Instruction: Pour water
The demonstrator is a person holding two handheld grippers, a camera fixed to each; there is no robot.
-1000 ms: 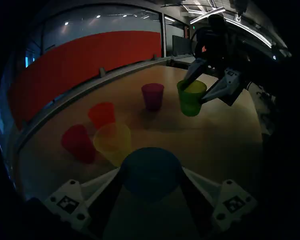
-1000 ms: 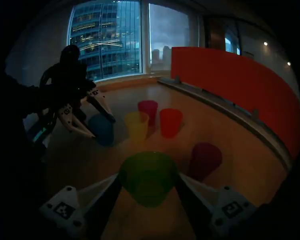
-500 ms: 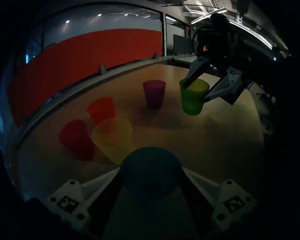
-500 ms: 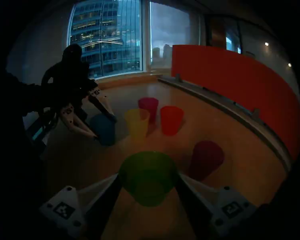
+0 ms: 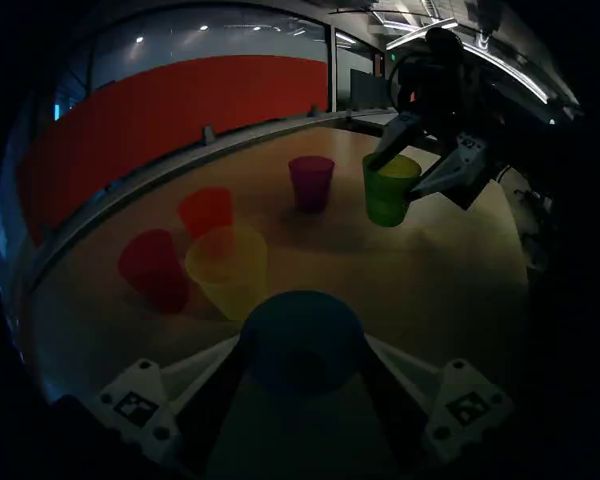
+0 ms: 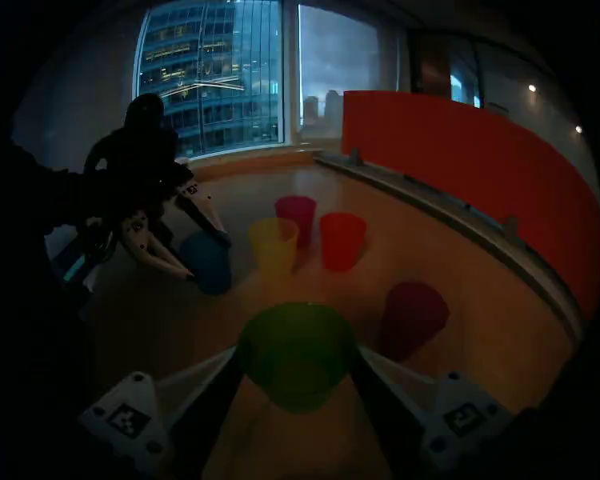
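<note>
At 6 o'clock in the left gripper view, the left hand-held gripper [image 5: 302,356] is clamped on the blue cup [image 5: 302,336], and farther off at 1 o'clock, the right hand-held gripper [image 5: 390,178] is clamped on the green cup [image 5: 388,204] toward the far end of the table [image 5: 444,264], which I judge a pre-pour carry needing rims aligned, then a tilt.

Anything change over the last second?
Barely. The left gripper shifted slightly: the yellow cup and its neighbours sit a little higher in its view. It stays shut on the blue cup, the right gripper on the green cup. Nothing taken or released.
</note>
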